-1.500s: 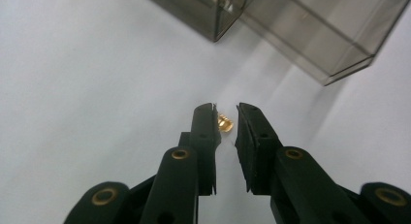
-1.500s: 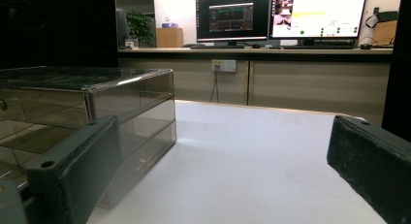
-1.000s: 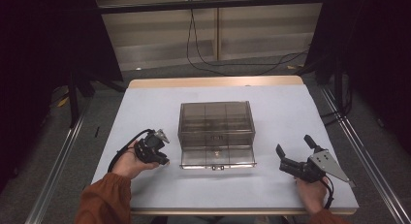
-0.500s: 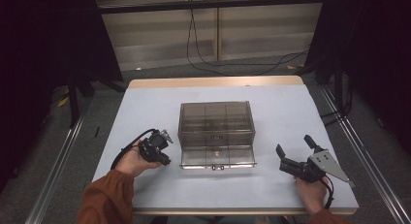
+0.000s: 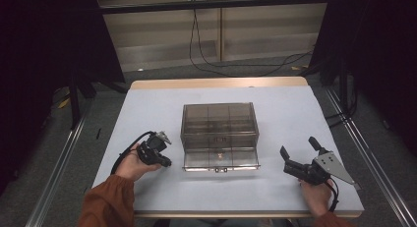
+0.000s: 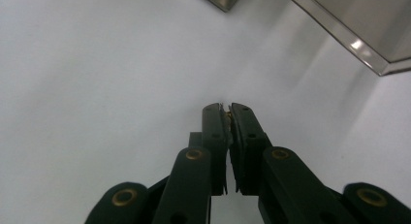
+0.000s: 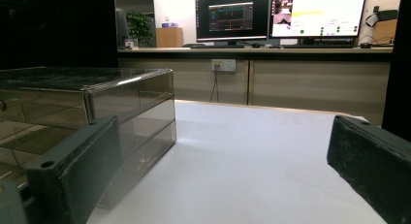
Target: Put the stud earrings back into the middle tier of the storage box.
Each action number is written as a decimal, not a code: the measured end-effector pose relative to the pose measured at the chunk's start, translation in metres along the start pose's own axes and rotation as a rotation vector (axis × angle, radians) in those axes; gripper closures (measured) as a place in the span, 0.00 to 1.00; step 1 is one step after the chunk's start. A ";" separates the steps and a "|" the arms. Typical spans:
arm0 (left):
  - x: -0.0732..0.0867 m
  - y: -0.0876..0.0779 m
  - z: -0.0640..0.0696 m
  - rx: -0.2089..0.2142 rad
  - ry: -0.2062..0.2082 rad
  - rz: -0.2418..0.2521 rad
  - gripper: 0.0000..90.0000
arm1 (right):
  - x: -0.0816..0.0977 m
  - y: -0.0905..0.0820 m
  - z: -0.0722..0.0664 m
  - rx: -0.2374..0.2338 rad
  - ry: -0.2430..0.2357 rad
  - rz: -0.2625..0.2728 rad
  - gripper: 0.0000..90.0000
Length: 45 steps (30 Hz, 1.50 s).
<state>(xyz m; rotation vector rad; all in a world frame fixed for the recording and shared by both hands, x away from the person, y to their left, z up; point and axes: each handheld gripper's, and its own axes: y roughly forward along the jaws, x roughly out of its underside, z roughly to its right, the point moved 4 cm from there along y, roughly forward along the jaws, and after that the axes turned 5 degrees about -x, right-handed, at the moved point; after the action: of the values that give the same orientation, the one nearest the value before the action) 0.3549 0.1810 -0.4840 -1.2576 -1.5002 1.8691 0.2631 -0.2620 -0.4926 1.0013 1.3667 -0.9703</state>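
Smoky clear drawer cabinet (image 5: 220, 133): stood mid-surface (image 5: 147, 104), long axis left-right, bottom drawer (image 5: 221, 160) out toward the person. Left tongs (image 5: 164, 161) beside it, pinched on a tiny brass-coloured item (image 6: 229, 115); right tongs (image 5: 298, 153) gaped empty.

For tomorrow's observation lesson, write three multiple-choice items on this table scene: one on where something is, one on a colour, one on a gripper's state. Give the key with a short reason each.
1. Where does the drawer box stand?
A. at the table's middle
B. at the far left corner
C. on the floor

2. What colour are the left gripper's jaws?
A. red
B. black
C. white

3. How does the right gripper stand?
A. shut on a cup
B. shut, empty
C. open

Key:
1 A, the high view shows it centred between both hands.
2 B, both jaws look black in the left gripper view.
3 C, its jaws stand wide apart over the white table.
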 end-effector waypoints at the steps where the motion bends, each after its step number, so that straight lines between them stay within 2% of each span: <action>1: 0.001 -0.002 0.000 0.004 -0.011 0.016 0.95 | 0.000 0.000 0.000 -0.001 0.000 0.000 0.00; 2: 0.001 -0.003 -0.001 0.011 -0.013 0.037 0.95 | 0.000 0.000 0.000 0.000 0.001 0.000 0.00; 4: 0.003 -0.006 -0.001 -0.004 -0.043 0.068 0.96 | 0.000 0.000 0.000 0.000 0.001 0.000 0.00; 6: 0.005 -0.008 -0.002 0.004 -0.057 0.105 0.96 | 0.000 0.000 0.000 0.000 0.000 0.000 0.00; 8: 0.008 -0.008 -0.002 -0.012 -0.091 0.125 0.96 | 0.000 0.000 0.000 0.000 0.001 0.000 0.00; 11: 0.011 -0.012 -0.001 -0.004 -0.124 0.192 0.96 | 0.000 0.000 0.000 0.004 0.000 0.001 0.00; 13: 0.012 -0.015 0.000 -0.001 -0.130 0.231 0.96 | 0.000 0.000 0.000 0.002 0.000 0.000 0.00; 18: 0.011 -0.022 0.003 -0.015 -0.130 0.289 0.96 | 0.000 0.000 0.000 0.002 0.001 0.000 0.00; 21: 0.009 -0.025 0.007 -0.018 -0.122 0.303 0.96 | 0.000 0.000 0.000 0.002 0.001 0.000 0.00; 27: 0.004 -0.036 0.016 -0.020 -0.109 0.363 0.96 | 0.000 0.000 0.000 0.004 0.000 0.000 0.00; 30: 0.002 -0.040 0.021 -0.007 -0.111 0.393 0.96 | 0.000 0.000 0.000 0.002 0.001 -0.001 0.00; 40: -0.014 -0.045 0.035 0.006 -0.074 0.427 0.96 | 0.000 0.000 0.000 0.000 0.001 0.000 0.00; 42: -0.018 -0.045 0.038 0.008 -0.085 0.431 0.96 | 0.000 0.000 0.000 0.003 0.001 -0.001 0.00; 45: -0.025 -0.045 0.046 0.015 -0.056 0.436 0.96 | 0.000 0.000 0.000 0.003 0.002 -0.001 0.00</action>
<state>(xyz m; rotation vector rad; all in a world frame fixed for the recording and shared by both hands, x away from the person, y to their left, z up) 0.3191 0.1514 -0.4332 -1.6389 -1.3100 2.1928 0.2634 -0.2622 -0.4926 1.0040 1.3675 -0.9720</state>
